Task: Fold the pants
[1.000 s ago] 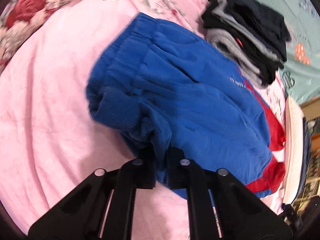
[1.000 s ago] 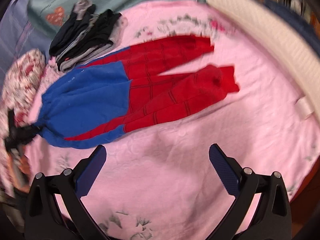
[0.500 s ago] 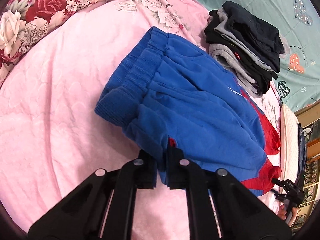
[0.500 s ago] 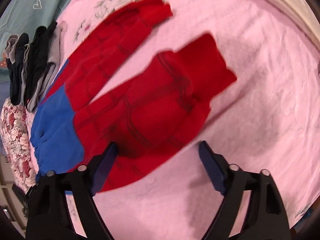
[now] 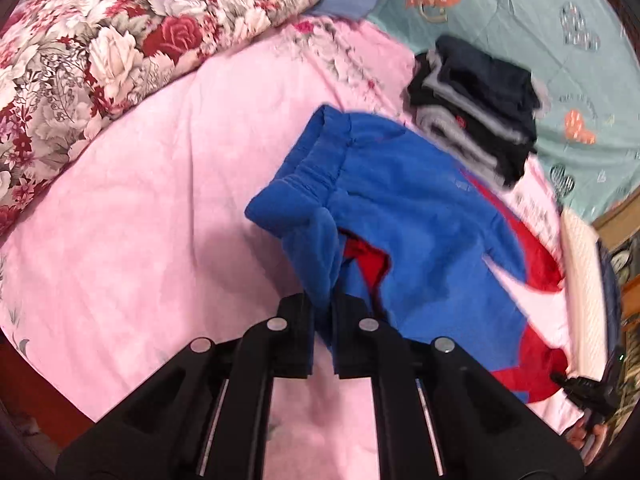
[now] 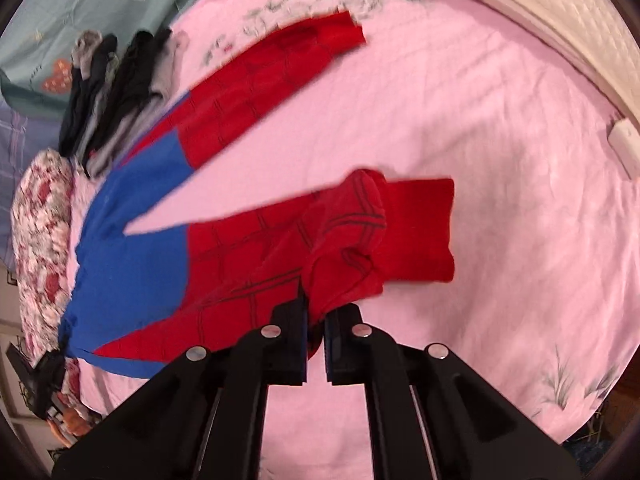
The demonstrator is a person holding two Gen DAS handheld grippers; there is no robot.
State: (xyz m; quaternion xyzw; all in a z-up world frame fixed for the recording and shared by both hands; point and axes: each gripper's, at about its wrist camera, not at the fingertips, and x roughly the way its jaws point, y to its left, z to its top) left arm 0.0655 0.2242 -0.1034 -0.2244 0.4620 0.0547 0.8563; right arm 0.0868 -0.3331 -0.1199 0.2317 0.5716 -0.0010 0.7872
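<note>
The pants point(image 6: 168, 240) are spread out on the pink bed sheet point(image 6: 500, 140), with the blue top part at one end and the two red legs pointing away from it. The legs are apart, with a strip of pink sheet seen between them.

The blue waist end is pinched by the left gripper point(image 5: 322, 332). Its fingers point(image 5: 296, 328) are pressed together on a bunch of blue cloth, and that corner is lifted a little off the bed. The end of the nearer red leg is pinched by the right gripper point(image 6: 316, 336), whose fingers point(image 6: 290, 336) are also squeezed shut on the cloth. A fold of red cloth is bunched up just above them.

The pants look soft, floppy and light. They will sag and crumple wherever they are not held, so they are best held at the edges: the thick waistband and the hem of a leg. A thin pinch could slip out.

A pile of dark folded clothes point(image 5: 480, 100) lies just beside the blue top. A flowery quilt point(image 5: 100, 60) is seen at the far side of the bed.
</note>
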